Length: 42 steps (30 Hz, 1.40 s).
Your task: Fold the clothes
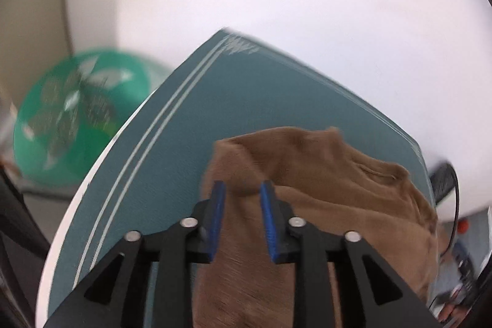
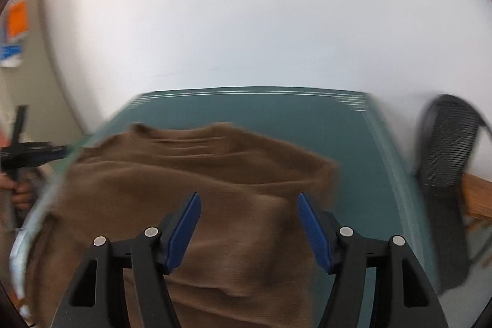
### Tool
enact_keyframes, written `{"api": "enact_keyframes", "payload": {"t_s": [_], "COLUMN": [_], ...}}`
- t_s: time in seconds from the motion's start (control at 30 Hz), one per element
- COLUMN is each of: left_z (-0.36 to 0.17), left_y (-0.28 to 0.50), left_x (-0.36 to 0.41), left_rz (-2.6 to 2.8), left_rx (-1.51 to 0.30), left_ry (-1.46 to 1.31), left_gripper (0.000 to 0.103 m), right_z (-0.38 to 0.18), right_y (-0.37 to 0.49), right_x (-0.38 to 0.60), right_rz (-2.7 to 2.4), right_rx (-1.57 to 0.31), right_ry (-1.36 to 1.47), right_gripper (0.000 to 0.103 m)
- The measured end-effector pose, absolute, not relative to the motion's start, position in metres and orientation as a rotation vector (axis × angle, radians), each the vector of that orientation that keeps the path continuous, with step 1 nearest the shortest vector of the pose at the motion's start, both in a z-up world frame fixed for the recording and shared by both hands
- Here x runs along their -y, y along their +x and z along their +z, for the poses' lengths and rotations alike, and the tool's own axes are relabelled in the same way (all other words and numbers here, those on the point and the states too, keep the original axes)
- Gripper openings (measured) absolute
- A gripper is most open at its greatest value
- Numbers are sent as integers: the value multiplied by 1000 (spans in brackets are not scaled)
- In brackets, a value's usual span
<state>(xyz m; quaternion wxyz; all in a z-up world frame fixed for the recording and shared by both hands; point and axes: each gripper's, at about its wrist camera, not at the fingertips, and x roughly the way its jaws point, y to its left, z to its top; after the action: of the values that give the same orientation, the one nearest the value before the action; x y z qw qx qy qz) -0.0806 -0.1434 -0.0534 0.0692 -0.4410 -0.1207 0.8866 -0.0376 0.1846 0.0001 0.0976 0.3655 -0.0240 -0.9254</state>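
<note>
Brown garment (image 2: 196, 205) rumpled on teal mat (image 2: 353, 149), both hand-held grippers, left (image 1: 243, 189) and right (image 2: 249, 199), apart above it.

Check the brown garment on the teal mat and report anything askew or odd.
The brown garment lies rumpled on the teal mat, with ridges across its far part and uneven edges, so the fold looks untidy. Its left side appears to reach the mat's left edge. No damage or spill shows.
</note>
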Motion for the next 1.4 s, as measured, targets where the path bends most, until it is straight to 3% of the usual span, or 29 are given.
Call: {"api": "enact_keyframes", "payload": {"t_s": [0.03, 0.07, 0.17, 0.3, 0.4, 0.8, 1.13, 1.4], "left_z": [-50, -48, -63, -108, -122, -82, -120, -97], "left_y": [-77, -74, -81, -116, -126, -81, -83, -47], "left_x": [133, 122, 105, 114, 119, 100, 88, 88], "left_rz": [2667, 2664, 2663, 2626, 2618, 2578, 2458, 2313], "left_rx": [307, 251, 148, 154, 141, 30, -111, -86], "left_ry": [-1295, -1266, -1311, -1520, -1529, -1390, -1548, -1582], "left_gripper": [67, 72, 72, 72, 72, 72, 76, 80], "right_z": [0, -5, -29, -64, -70, -53, -71, -22], "right_y": [-38, -40, -50, -58, -52, -33, -38, 13], "right_x": [-178, -166, -143, -142, -146, -133, -131, -126], "right_rz": [-2683, -2621, -2550, -2485, -2489, -2558, -2542, -2516], "right_rx": [82, 64, -40, -65, -60, -130, -173, -226], "right_ry": [1075, 1092, 1170, 1310, 1293, 1276, 1360, 1283], "right_gripper": [67, 67, 67, 67, 68, 68, 70, 71]}}
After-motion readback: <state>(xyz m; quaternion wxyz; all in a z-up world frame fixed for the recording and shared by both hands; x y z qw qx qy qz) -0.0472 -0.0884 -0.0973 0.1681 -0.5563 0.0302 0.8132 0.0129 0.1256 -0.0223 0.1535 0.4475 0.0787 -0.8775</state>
